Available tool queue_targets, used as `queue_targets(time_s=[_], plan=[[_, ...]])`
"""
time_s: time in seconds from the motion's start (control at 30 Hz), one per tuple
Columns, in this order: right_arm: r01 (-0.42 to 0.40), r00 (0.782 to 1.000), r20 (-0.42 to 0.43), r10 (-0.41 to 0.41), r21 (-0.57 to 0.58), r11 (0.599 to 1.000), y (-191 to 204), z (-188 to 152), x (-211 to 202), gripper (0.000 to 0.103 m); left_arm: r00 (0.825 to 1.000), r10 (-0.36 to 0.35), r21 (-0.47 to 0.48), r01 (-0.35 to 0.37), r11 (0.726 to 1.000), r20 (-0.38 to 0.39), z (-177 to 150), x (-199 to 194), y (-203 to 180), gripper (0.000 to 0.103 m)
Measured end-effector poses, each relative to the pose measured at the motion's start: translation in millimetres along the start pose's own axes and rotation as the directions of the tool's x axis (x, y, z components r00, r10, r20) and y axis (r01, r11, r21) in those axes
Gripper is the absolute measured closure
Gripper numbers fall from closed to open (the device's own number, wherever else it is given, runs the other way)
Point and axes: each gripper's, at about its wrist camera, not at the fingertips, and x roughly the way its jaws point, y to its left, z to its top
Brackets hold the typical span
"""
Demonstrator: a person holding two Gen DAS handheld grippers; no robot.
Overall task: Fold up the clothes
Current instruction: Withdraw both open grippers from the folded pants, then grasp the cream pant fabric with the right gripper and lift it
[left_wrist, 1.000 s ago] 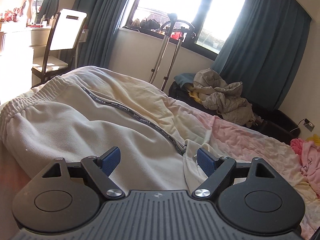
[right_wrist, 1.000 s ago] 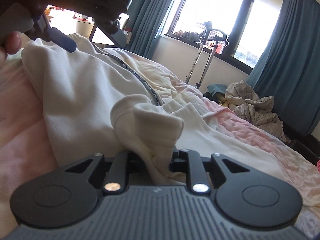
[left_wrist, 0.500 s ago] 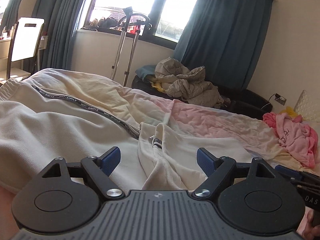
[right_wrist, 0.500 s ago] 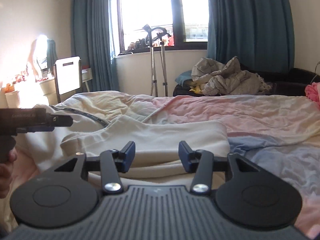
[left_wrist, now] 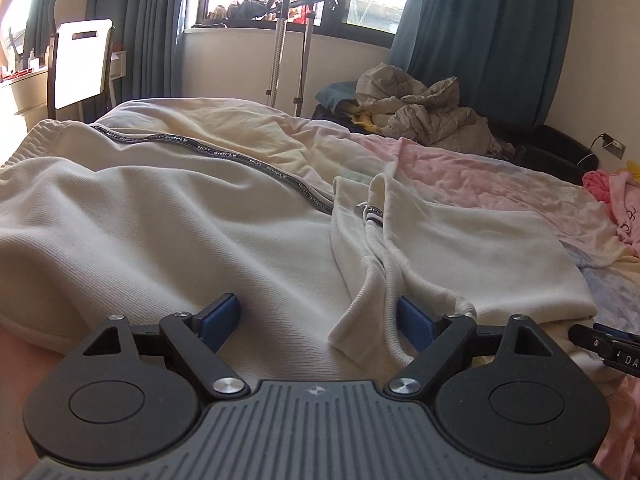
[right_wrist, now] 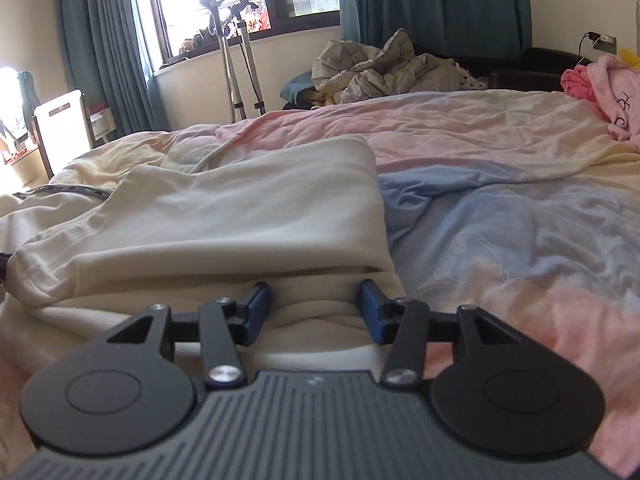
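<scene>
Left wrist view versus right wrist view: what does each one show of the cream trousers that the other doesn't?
Only the left wrist view shows the waistband, the ribbed cuff lying between the open left gripper's fingers, and the right gripper's tip at the far right edge. Only the right wrist view shows the folded leg's layered edge ahead of the open right gripper, plus the blue patch of bedsheet. Both show the trousers, their lettered stripe and the grey jacket.
</scene>
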Motion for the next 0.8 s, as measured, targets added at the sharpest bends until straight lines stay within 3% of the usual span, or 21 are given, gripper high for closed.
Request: queue_targets(time_s=[0.2,0.33,0.43,0.57,0.67,0.8], plan=[[-0.007,0.998,0.055,0.001,0.118,0.993,-16.7,7.7,-14.7,0.052,0.997,0.023,0.004,-0.024,1.000,0.068,1.7,-15.5,-4.2,0.016],[-0.012,0.999,0.040,0.000,0.295,0.955,-47.5,10.4,-15.5,0.049,0.996,0.076,0.010,-0.077,0.997,0.038,1.8,-8.4,-3.6,0.014],[-0.117,0.990,-0.010,0.139,0.483,0.868,-73.9,1.8,-2.4,0.045,0.997,0.077,-0.023,-0.076,0.997,0.010,0.3,-3.4,1.2,0.014],[-0.231,0.965,0.040,0.258,0.593,0.771,-90.9,-1.1,2.3,0.039,0.998,0.070,-0.039,-0.070,0.997,0.003,-0.3,-3.2,2.9,0.014],[-0.218,0.963,-0.001,0.270,0.583,0.782,-92.3,-2.7,11.8,0.039,0.998,0.068,-0.040,-0.068,0.997,0.001,-0.6,-3.0,3.2,0.014],[-0.259,0.949,0.006,0.316,0.589,0.766,-86.1,0.2,14.3,0.036,0.998,0.067,-0.048,-0.067,0.997,0.000,-0.8,-2.8,4.7,0.014]])
